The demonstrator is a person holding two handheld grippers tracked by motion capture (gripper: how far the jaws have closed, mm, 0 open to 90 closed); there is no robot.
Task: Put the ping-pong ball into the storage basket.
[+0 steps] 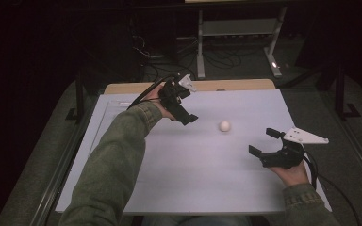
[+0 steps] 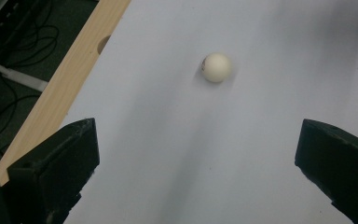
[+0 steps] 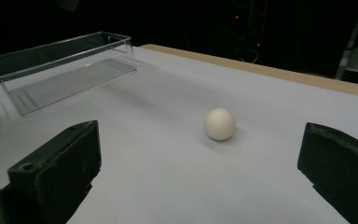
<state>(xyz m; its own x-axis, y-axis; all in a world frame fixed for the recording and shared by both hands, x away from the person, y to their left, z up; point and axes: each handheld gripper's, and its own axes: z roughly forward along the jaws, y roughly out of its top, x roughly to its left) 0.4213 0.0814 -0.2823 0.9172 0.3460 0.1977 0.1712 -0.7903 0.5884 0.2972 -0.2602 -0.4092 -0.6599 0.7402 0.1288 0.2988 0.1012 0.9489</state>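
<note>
Our right gripper (image 1: 266,141) sits closest to us, near the surface's (image 1: 193,179) right edge, jaws spread wide and gripping nothing. Our left gripper (image 1: 187,118) hovers toward the far edge, jaws likewise spread and empty. Between them a small white ball (image 1: 225,125) rests alone on bare white surface, well apart from both. We see a clear plastic box (image 3: 60,70) toward the left edge; a wooden strip (image 2: 60,88) borders the far edge.

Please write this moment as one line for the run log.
small white ball: loose on white table sheet | left gripper: open, empty | right gripper: open, empty | clear plastic box: empty
</note>
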